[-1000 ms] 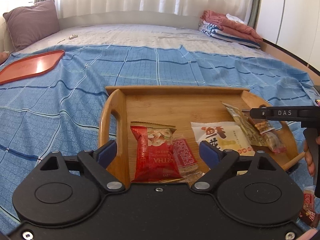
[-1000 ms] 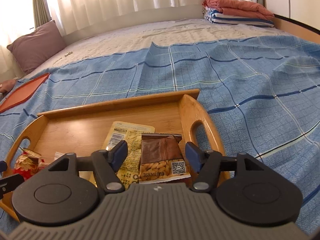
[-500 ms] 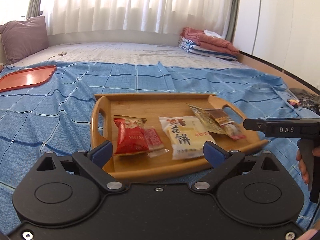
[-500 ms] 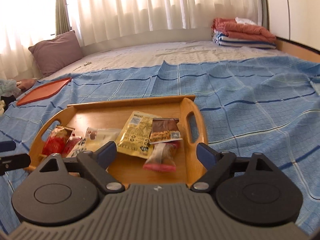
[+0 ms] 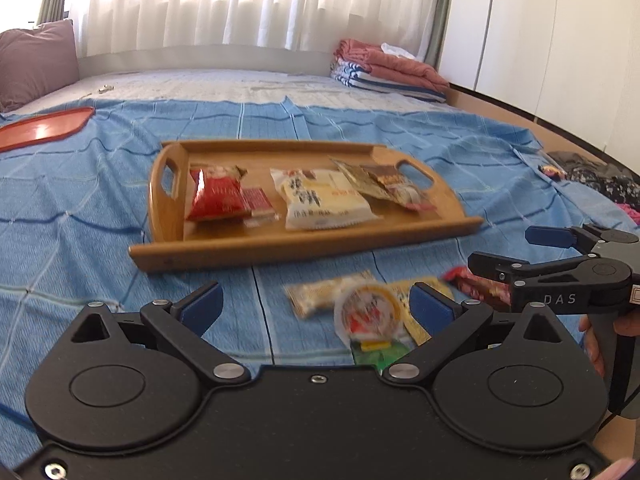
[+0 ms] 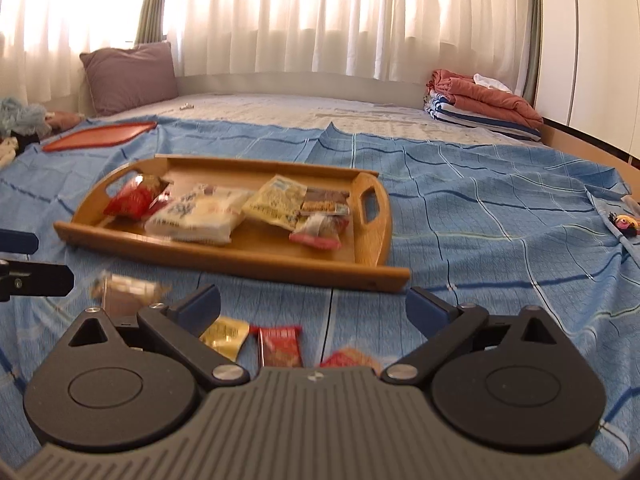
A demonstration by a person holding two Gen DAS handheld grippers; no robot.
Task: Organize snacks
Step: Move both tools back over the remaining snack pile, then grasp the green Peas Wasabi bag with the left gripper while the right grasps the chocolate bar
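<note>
both tongs wide open over loose snacks on the bed

the left tongs [image 5: 316, 304] and right tongs [image 6: 312, 308], low in each frame, gape wide and hold nothing. mid-frame, the wooden tray [image 5: 280, 246] on the blue blanket [image 5: 80, 200] carries a red packet [image 5: 216, 196], a pale packet [image 5: 320, 200] and others; a round cup [image 5: 368, 312] and small packets [image 6: 276, 344] lie on the bed below it.

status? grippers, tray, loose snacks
Left gripper open, empty; right gripper open, empty. Wooden tray holds several packets. Loose snacks on blue bedspread near fingers. Nothing blocking.
</note>
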